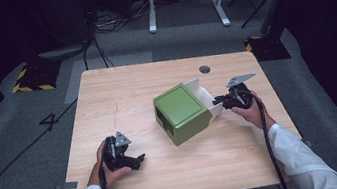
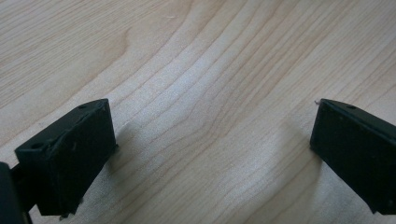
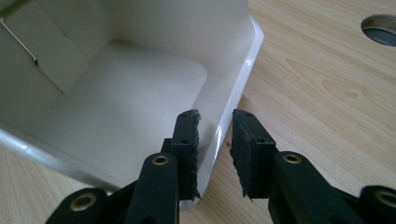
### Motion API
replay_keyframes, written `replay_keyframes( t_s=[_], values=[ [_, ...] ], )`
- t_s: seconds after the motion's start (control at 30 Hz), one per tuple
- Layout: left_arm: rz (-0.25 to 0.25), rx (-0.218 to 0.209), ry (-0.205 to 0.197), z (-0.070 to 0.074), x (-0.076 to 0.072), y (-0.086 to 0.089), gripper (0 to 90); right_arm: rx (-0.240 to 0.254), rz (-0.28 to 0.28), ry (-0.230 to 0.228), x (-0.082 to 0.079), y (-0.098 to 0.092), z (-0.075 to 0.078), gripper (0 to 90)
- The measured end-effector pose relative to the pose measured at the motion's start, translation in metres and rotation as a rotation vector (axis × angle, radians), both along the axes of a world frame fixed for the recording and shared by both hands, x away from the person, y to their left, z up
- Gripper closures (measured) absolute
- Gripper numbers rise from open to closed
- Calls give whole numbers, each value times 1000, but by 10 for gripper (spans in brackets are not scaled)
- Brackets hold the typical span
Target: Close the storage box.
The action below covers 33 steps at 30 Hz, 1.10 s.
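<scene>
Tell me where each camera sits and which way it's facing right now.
High view: above the person's side, looking forward and down on the table and green box; the person's white sleeves come in from below.
Left gripper view: on the left gripper, looking down along its open jaws at bare wood.
Right gripper view: on the right gripper, looking into the white tray, with the tray's wall between the closed jaws.
Shared: the high and right gripper views both show the tray and the table's hole.
</scene>
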<state>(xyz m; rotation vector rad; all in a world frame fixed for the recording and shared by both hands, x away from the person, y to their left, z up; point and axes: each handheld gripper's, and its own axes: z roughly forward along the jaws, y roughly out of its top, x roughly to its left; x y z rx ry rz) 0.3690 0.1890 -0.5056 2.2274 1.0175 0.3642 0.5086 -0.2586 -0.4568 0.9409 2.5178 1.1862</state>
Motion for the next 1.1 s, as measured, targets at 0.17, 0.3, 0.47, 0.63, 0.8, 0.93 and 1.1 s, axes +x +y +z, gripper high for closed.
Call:
replay_keyframes(
  t_s=[0.17, 0.3, 0.47, 0.63, 0.8, 0.93, 1.1],
  values=[
    [0, 1, 0, 0, 0, 0, 3, -4, 14, -10, -4, 10, 1, 703],
    [0, 0, 0, 0, 0, 0, 3, -5, 35, -16, -6, 17, 2, 687],
    [0, -1, -2, 0, 0, 0, 3, -16, 60, -9, -8, 26, 2, 679],
    [1, 0, -1, 0, 0, 0, 3, -16, 82, -4, -10, 32, 3, 676],
    [1, 0, -2, 0, 0, 0, 3, -28, 110, -8, -15, 43, 4, 665],
    [0, -1, -2, 0, 0, 0, 3, -28, 117, -5, -15, 45, 4, 664],
    [1, 0, -2, 0, 0, 0, 3, -28, 117, -5, -15, 45, 4, 663]
  ],
)
